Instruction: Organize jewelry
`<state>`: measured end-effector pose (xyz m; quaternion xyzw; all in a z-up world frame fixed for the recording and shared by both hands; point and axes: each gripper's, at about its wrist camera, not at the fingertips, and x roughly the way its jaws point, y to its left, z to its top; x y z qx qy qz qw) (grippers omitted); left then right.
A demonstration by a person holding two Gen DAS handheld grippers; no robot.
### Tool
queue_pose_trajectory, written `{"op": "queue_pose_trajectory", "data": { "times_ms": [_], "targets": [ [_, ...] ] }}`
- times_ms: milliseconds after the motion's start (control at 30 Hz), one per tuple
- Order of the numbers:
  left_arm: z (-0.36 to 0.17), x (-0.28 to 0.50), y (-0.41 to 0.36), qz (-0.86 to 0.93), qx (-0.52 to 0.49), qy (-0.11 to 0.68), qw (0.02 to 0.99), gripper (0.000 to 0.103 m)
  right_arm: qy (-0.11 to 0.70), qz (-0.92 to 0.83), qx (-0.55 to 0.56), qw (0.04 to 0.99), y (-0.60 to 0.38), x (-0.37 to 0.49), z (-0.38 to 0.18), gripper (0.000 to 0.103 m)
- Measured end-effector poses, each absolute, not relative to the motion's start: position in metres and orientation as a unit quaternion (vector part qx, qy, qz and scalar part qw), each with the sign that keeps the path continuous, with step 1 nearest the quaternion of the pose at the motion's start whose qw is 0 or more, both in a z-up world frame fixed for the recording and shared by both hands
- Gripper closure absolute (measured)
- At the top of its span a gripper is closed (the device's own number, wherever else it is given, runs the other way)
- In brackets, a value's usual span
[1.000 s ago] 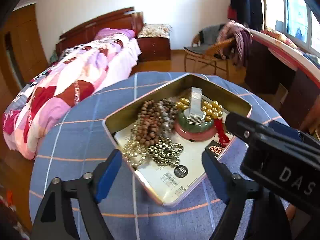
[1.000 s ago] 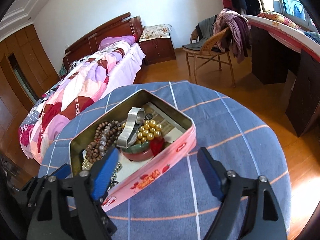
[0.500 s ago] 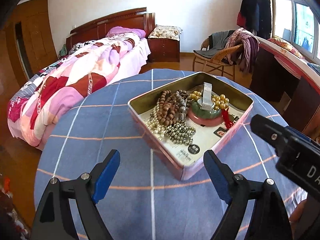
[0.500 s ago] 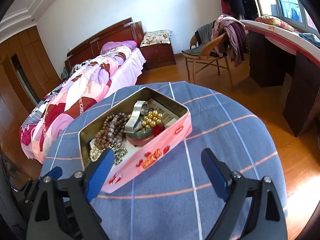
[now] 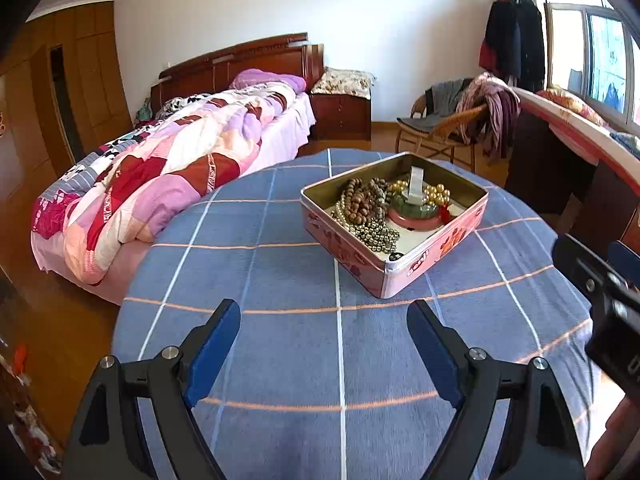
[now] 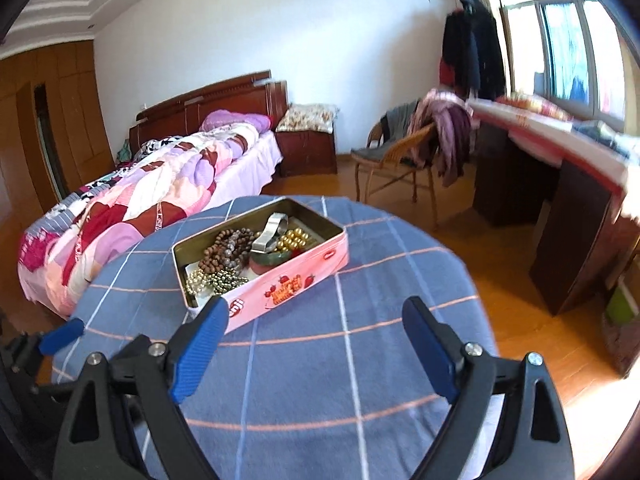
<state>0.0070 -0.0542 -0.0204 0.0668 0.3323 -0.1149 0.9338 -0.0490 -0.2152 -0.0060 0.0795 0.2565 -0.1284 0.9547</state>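
A pink tin box (image 5: pixel 420 260) (image 6: pixel 288 286) stands open on the round table with a blue checked cloth (image 5: pixel 280 280) (image 6: pixel 380 280). It holds brown wooden beads (image 5: pixel 360 204) (image 6: pixel 224 250), gold beads (image 5: pixel 436 194) (image 6: pixel 294 240), small metallic beads (image 5: pixel 376 234) (image 6: pixel 218 278), a green and pink bangle (image 5: pixel 414 212) (image 6: pixel 272 258) and a silver band (image 5: pixel 416 184) (image 6: pixel 272 230). My left gripper (image 5: pixel 324 336) is open and empty, well short of the box. My right gripper (image 6: pixel 316 332) is open and empty, near the box's front side.
A bed (image 5: pixel 180 152) (image 6: pixel 152 184) lies left of the table. A wicker chair with clothes (image 5: pixel 460 124) (image 6: pixel 416 152) and a dark desk (image 5: pixel 560 160) (image 6: pixel 560 200) stand to the right. The right gripper's body shows at the left view's right edge (image 5: pixel 604 304).
Both grippers have pulled back and up from the box, which now looks smaller and farther away. Both stay open and empty. The box's contents have not moved.
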Motion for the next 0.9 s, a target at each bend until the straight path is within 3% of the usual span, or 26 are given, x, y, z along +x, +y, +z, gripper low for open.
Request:
{"op": "queue_pose_trajectory", "data": {
  "times_ms": [300,900],
  "targets": [
    [0.003,-0.033,-0.045,-0.105,0.077,0.277,0.952,0.018,0.206,-0.155,0.013,0.966,-0.188,-0.091,0.015,0.008],
    [0.062,-0.073,-0.029,-0.106,0.055,0.180,0.976,0.015,0.125,-0.147,0.029,0.981,-0.171,-0.111,0.062,0.002]
  ]
}}
